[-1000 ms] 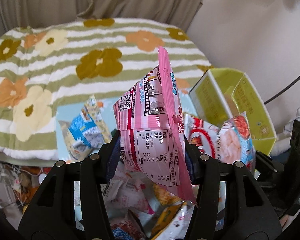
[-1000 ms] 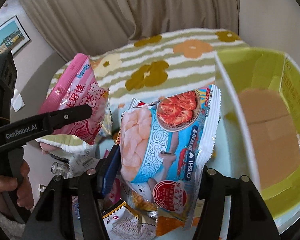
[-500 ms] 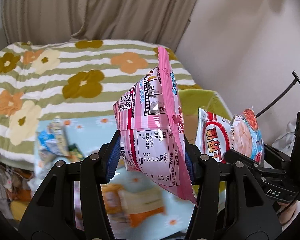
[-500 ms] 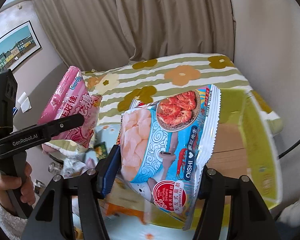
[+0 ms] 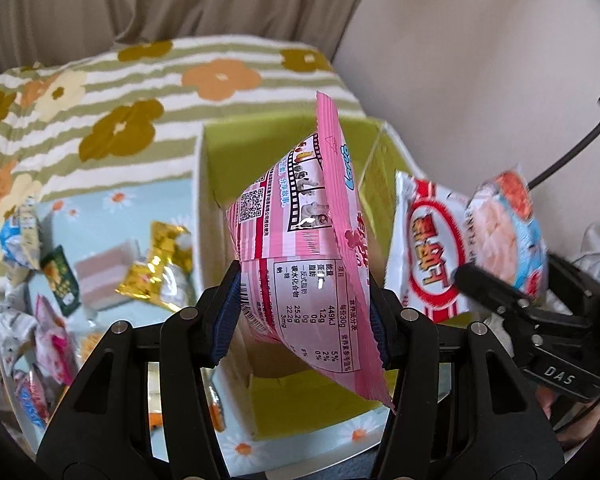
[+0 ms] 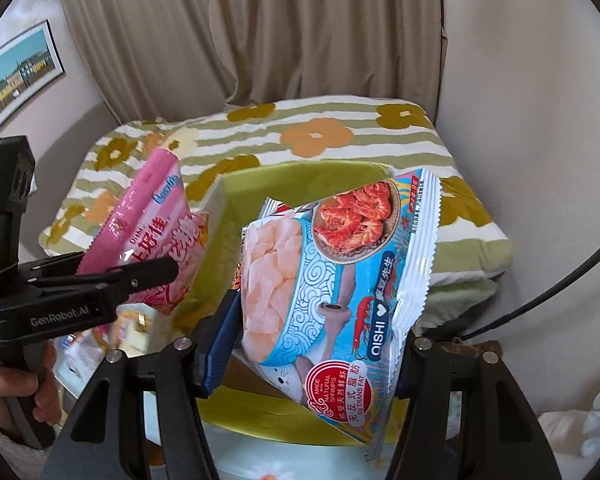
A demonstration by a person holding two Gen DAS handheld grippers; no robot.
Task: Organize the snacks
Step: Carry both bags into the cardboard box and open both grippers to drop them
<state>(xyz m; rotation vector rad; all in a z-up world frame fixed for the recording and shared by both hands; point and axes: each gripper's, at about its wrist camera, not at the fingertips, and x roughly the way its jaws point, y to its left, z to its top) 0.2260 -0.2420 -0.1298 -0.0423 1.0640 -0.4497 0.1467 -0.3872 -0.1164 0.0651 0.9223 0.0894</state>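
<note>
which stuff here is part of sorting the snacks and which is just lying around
In the job: pink snack bag in the left gripper; shrimp chips bag in the right gripper; green box; loose snacks.
Just there: flowered blanket; curtain; framed picture.

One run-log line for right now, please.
left tool: shut on pink snack bag | right tool: shut on shrimp chip bag | both over green box | nothing released

Two held bags (image 5: pixel 300 264) (image 6: pixel 340 280) above box (image 5: pixel 208 184)
</note>
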